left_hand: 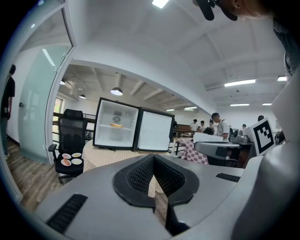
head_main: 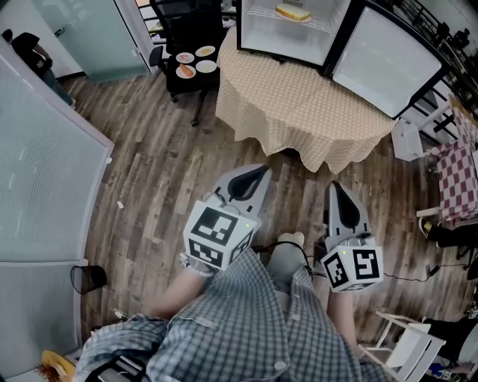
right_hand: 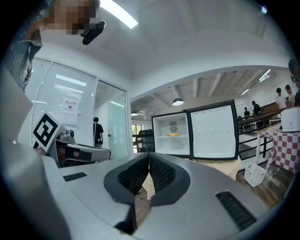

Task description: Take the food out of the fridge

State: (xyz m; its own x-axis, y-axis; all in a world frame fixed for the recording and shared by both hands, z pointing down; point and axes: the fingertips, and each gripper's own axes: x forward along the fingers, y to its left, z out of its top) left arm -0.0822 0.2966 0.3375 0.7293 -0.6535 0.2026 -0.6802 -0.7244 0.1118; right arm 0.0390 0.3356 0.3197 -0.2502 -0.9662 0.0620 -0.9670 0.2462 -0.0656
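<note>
The food (head_main: 293, 13), a flat yellow piece (possibly a sandwich, but too small to be sure), lies on the upper wire shelf (head_main: 321, 21) inside the fridge (head_main: 250, 33). The fridge stands open, with its door (head_main: 385, 60) swung out to the right in the head view. It sits at the far edge of a round table (head_main: 299, 112) draped in a beige checked cloth. Just left of the table is a black office chair (head_main: 183, 22) whose seat carries several small plates (head_main: 196, 61), some with something orange on them.

Both grippers are well apart from the table, over the wooden floor (head_main: 149, 171), and point toward the fridge. The left gripper (head_main: 259, 174) has its jaws closed tight, pads meeting, with nothing between them. The right gripper (head_main: 336, 188), beside it, is likewise closed and empty; only floor and tablecloth show through the notch behind its pads.

The person's checked shirt (head_main: 239, 328) fills the bottom of the head view. At the right edge stands a red checked cloth (head_main: 457, 179) on another table, and people (left_hand: 216, 125) stand in the background of the left gripper view.
</note>
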